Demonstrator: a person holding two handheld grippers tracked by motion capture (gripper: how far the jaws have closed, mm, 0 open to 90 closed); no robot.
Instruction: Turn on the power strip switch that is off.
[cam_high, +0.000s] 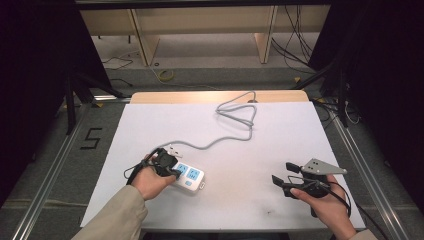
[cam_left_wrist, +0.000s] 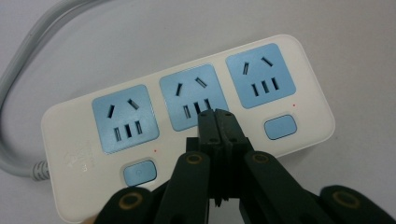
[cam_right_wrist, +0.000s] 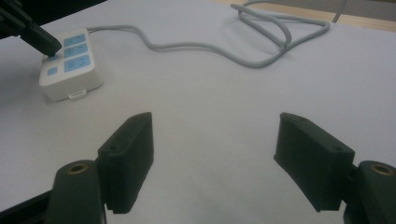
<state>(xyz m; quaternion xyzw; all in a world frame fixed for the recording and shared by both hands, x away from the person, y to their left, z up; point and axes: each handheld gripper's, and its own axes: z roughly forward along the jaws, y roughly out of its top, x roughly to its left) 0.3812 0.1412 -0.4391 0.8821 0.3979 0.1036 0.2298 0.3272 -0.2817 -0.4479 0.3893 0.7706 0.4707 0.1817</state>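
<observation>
Power strip at the table's near left, under the left claw.
Left claw closed, empty, tips on the middle button; grey cord trails away; right claw open, empty, well apart.

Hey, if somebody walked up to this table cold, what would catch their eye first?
Probably the white power strip with blue sockets at the near left of the table, where the left claw, its jaws shut, presses its tip down by the middle socket. Next, the strip's grey cable snaking to the far edge in a loop. The right claw hovers open at the near right, holding nothing.
</observation>
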